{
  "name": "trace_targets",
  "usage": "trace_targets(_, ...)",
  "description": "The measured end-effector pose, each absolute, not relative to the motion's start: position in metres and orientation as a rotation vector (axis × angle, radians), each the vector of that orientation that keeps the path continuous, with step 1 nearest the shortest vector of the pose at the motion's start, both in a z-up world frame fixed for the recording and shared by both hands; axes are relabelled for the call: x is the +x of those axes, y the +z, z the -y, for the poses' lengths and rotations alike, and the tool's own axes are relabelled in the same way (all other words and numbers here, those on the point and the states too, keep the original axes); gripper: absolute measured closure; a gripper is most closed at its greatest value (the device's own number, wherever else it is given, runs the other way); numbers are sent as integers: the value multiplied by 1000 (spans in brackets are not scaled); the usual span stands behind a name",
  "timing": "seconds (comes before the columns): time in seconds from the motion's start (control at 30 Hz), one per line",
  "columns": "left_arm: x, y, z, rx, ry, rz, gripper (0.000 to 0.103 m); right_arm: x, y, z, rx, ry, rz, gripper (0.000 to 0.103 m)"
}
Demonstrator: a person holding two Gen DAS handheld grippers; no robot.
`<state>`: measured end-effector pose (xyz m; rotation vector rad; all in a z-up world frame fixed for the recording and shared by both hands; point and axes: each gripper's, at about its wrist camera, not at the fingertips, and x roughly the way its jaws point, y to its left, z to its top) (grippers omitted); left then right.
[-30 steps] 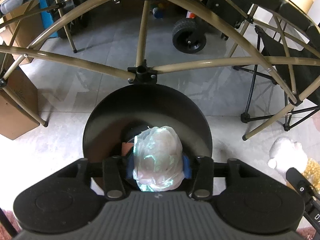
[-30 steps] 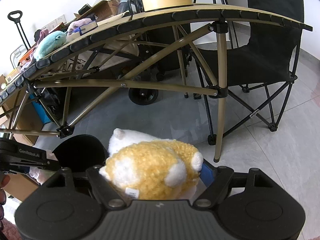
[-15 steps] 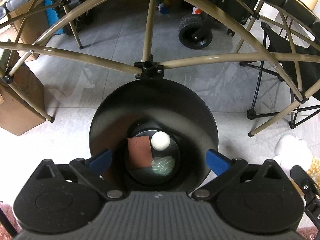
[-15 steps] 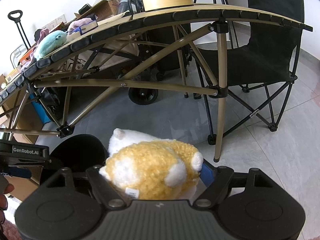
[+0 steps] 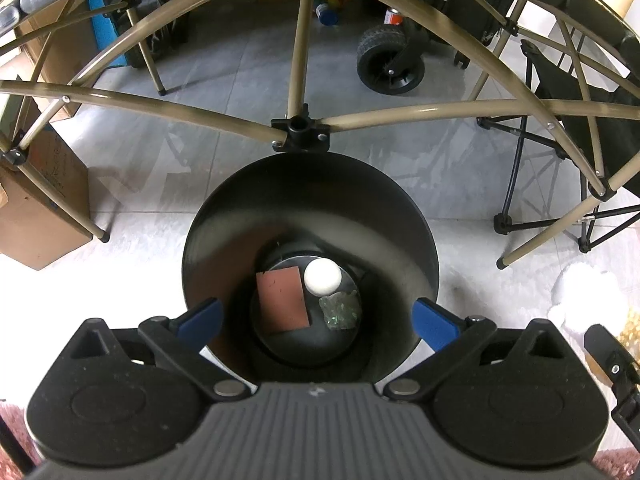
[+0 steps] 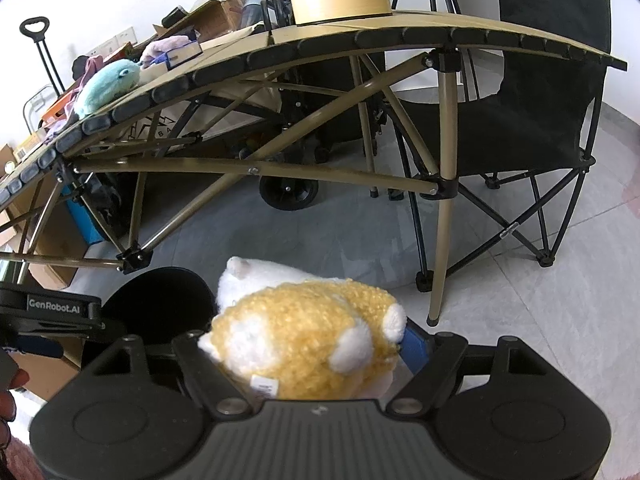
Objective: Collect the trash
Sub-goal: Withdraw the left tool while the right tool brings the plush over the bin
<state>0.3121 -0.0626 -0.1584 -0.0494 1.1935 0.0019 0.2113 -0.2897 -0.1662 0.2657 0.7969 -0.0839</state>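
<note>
Left tool [image 5: 316, 316] gaping wide over the black bin [image 5: 224, 216], crumpled plastic wrap [image 5: 340, 312] down at its bottom – right tool [image 6: 308, 344] clamps a plush toy [image 6: 304, 336], which might wrongly get binned too.

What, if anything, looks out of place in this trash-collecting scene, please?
The right gripper is clamped on a yellow-and-white plush toy, which hardly looks like trash. The black bin below the open left gripper holds a crumpled plastic wad, a white ball and a brown card.
</note>
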Motion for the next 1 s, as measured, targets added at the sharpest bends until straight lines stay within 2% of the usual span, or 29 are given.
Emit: trace_targets(1.0, 282, -145, -6, -97, 33, -1160, 0, 206, -143, 237, 138, -5, -782, 26)
